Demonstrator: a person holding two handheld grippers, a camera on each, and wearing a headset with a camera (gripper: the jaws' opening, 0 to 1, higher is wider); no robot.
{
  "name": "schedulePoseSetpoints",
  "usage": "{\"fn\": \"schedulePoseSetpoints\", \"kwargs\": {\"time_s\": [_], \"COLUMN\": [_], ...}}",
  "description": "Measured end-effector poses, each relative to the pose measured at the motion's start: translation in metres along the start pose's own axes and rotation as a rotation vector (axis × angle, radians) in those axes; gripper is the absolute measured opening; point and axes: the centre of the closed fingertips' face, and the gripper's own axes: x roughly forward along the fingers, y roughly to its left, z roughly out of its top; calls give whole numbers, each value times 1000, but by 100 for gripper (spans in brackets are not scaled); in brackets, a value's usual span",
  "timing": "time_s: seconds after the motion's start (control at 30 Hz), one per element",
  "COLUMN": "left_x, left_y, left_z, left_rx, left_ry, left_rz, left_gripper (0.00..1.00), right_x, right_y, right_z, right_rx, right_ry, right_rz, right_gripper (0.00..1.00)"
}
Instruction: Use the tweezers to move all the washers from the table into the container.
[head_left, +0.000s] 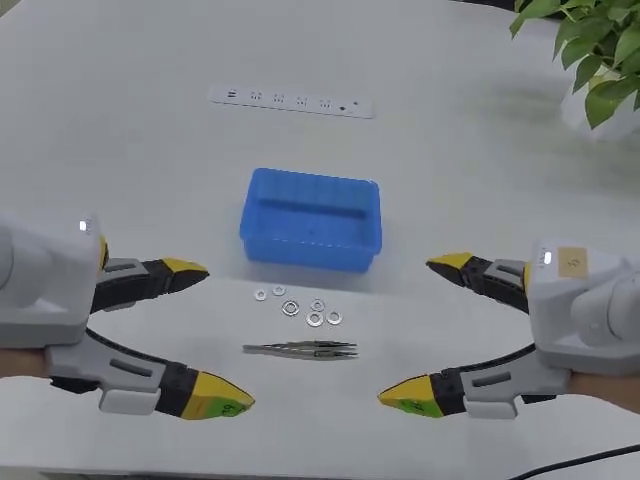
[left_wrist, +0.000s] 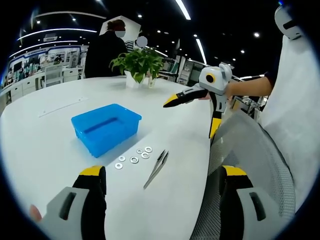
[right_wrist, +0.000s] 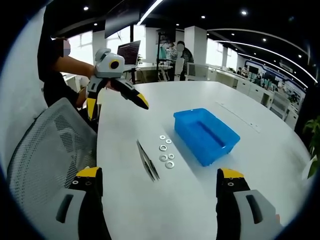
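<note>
Where the white table meets the person's reach, items stand as follows.

Tweezers: one pair, metal, flat on the table, untouched. Long axis runs left to right across the head view, parallel with the near table edge. The end toward the right gripper shows two separate arms; the end toward the left gripper narrows to a single line. Which end bears the tips cannot be told.

Washers: a small loose cluster, flat on the table, just beyond the tweezers and between them and the container.

Container: blue, rectangular, open-topped, upright, long side also left to right. It stands beyond the washers, near them but not touching.

Left gripper: yellow-tipped jaws spread wide, above the table left of the tweezers, pointing inward, apart from every item.

Right gripper: jaws likewise spread wide, right of the tweezers, pointing inward, facing the left one.

Power strip: white, flat, well beyond the container.

Potted plant: green leaves, far right corner.

Mesh chair: grey, beside the table edge in the left gripper view.
</note>
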Motion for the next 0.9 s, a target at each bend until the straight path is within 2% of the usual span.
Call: {"fn": "schedulePoseSetpoints", "kwargs": {"time_s": [0.3,0.8,0.9], "left_x": [1,0,-1], "left_y": [3,17,20], "left_z": [-4,-8,-12], "left_rx": [-4,-2,14], "left_ry": [8,13,28], "left_rz": [2,17,22], "left_gripper": [99,99,99], "right_x": [2,12,14], "right_y": [0,-5,-6], "right_z": [-2,-4,-3], "right_rx": [3,6,4], "right_ry": [6,20,20], "right_rz": [4,13,12], "right_gripper": [95,94,94]}}
